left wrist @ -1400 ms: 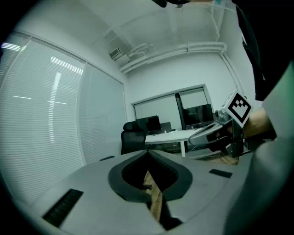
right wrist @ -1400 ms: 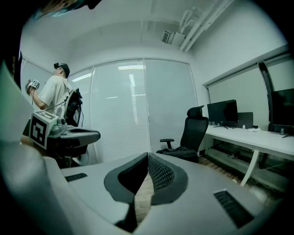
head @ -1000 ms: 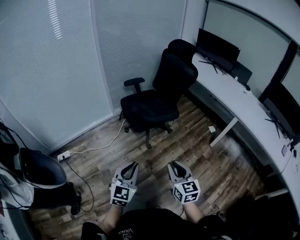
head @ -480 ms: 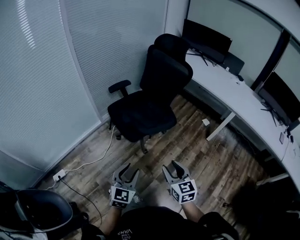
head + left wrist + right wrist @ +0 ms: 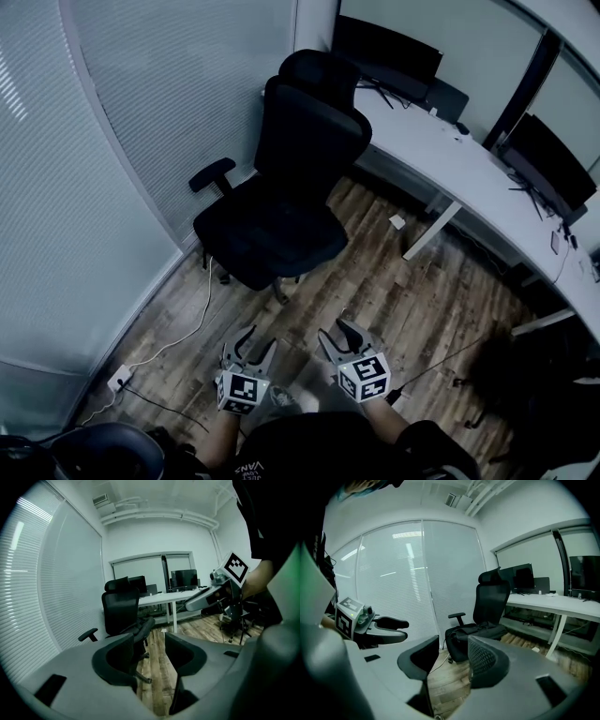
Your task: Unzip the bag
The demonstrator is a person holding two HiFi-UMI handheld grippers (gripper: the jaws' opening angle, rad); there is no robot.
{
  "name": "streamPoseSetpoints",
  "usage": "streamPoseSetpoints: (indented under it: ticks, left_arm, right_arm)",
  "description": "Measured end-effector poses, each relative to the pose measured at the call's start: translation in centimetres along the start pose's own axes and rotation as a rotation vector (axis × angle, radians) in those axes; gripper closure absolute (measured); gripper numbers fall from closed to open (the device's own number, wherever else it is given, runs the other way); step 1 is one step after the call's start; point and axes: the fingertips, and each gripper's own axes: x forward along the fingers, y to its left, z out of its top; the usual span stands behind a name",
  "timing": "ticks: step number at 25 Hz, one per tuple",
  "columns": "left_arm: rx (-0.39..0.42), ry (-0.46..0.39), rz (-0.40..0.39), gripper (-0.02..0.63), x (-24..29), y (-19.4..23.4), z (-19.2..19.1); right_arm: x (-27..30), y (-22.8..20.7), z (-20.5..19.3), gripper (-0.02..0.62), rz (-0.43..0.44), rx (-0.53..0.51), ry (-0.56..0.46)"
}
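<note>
A black bag (image 5: 480, 631) lies across the seat of a black office chair (image 5: 281, 187); in the left gripper view the bag (image 5: 140, 629) shows as a dark heap on that seat. In the head view it blends into the seat. Both grippers are held low over the wooden floor, well short of the chair. The left gripper (image 5: 251, 342) (image 5: 150, 644) has its jaws opening, with nothing between them. The right gripper (image 5: 336, 333) (image 5: 453, 646) is likewise opening and empty, and points at the chair.
A curved white desk (image 5: 450, 159) with monitors (image 5: 389, 47) runs along the right. A white cable and power strip (image 5: 119, 378) lie on the floor by the blinds at left. Dark gear (image 5: 544, 375) sits at the lower right.
Both grippers' jaws have spread from shut to open. The head view has moved closer to the chair, which now sits larger and more central.
</note>
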Motion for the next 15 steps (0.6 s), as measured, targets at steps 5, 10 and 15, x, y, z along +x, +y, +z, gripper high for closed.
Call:
streamPoseSetpoints:
  ticks: [5,10,15]
  left_arm:
    - [0.016,0.015,-0.012,0.399,2.6,1.4,-0.5]
    - [0.056,0.012,0.003,0.39,6.1,1.9,-0.2]
    - [0.082,0.023,0.038,0.376,10.0,2.6,0.4]
  right_arm:
    - [3.2,-1.4,-0.7,0.423,0.021,0.002,0.023]
    - [7.1,-4.3,-1.9,0.423,0.092,-0.017,0.064]
    - [10.9,-7.1,-2.9,0.423,0.181,-0.068,0.132]
